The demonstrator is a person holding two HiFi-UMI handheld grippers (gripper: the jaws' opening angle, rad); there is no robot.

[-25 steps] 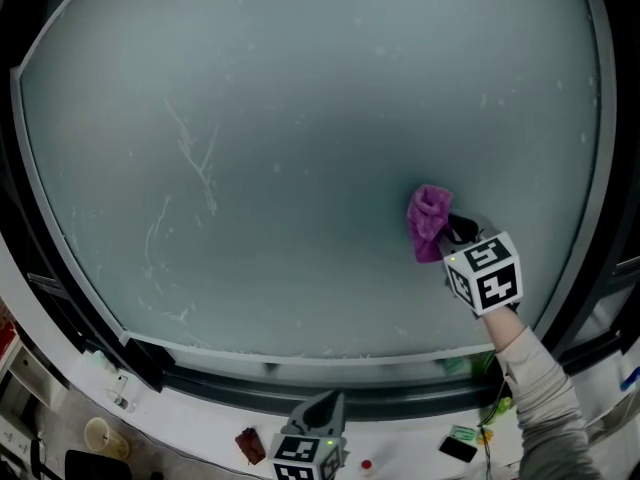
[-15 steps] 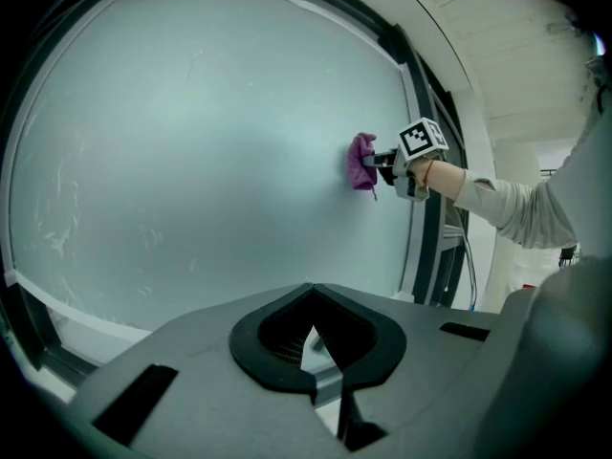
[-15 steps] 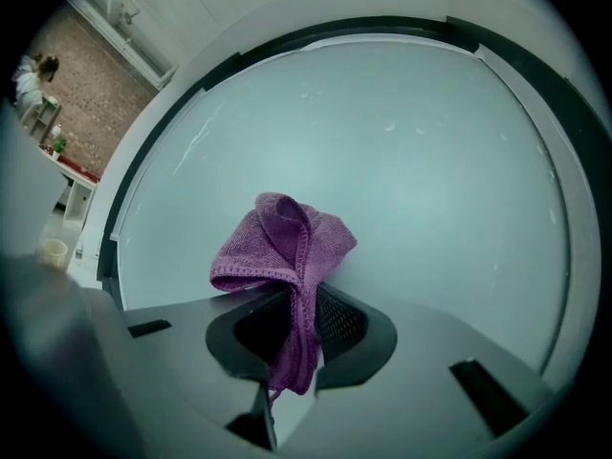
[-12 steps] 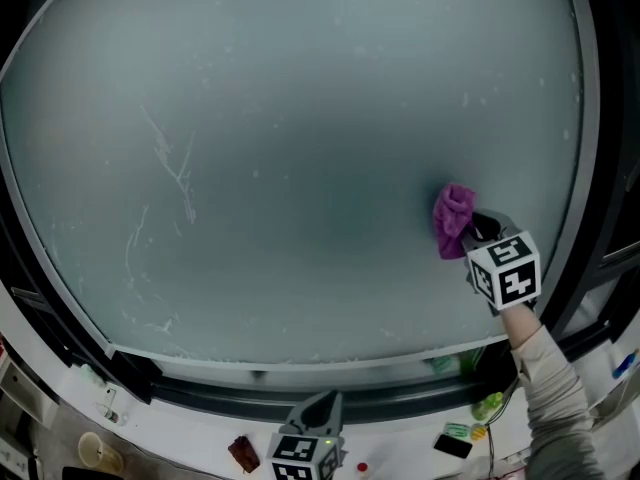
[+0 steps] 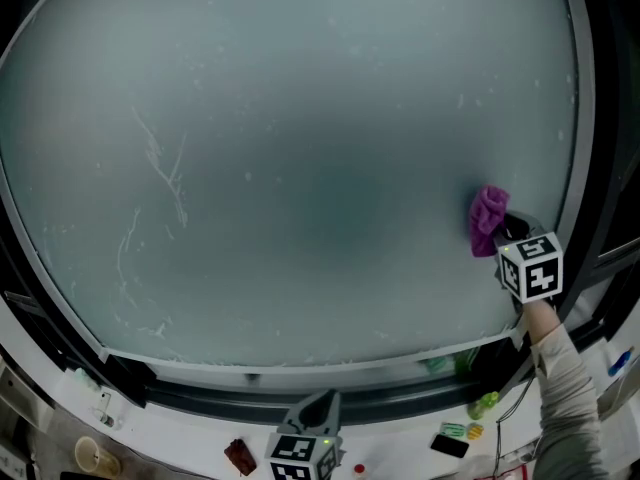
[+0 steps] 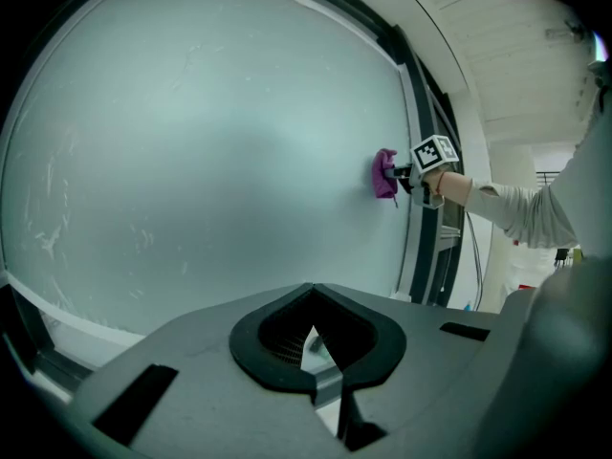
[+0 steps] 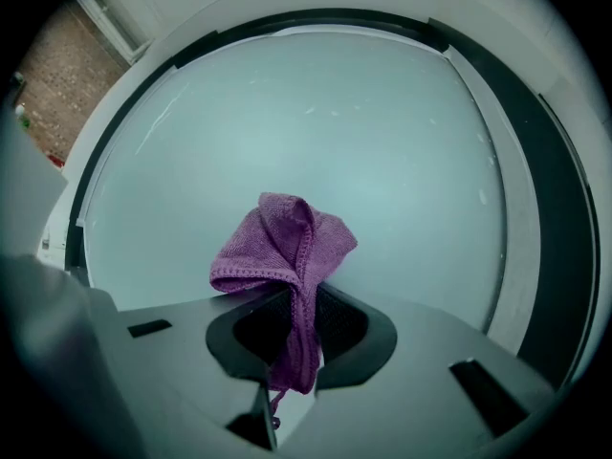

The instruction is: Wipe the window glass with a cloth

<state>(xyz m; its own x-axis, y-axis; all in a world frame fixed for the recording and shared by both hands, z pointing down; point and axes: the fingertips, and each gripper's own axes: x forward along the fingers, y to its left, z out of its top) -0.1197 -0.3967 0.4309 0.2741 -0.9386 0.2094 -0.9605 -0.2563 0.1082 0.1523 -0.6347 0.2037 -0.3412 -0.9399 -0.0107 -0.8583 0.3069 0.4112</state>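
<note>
The frosted window glass (image 5: 300, 148) fills the head view. A crumpled purple cloth (image 5: 488, 220) is pressed against it near the right edge, low down. My right gripper (image 5: 505, 230) is shut on the cloth, its marker cube just below and a sleeved arm behind it. In the right gripper view the cloth (image 7: 287, 251) bunches up out of the right gripper (image 7: 296, 342) against the glass (image 7: 335, 122). My left gripper (image 5: 318, 410) hangs low at the bottom centre, away from the glass, with nothing in it. In the left gripper view the left gripper (image 6: 316, 352) looks shut, with the cloth (image 6: 384, 173) far off.
A dark window frame (image 5: 592, 168) runs just right of the cloth. White streaks (image 5: 160, 168) mark the glass at the left. The sill (image 5: 190, 430) below carries small items: a red piece (image 5: 239, 455), a green object (image 5: 483, 405), a black device (image 5: 447, 446), a cup (image 5: 88, 455).
My right gripper has slid the purple cloth to the right across the glass, closer to the right frame. The left gripper has stayed low at the bottom.
</note>
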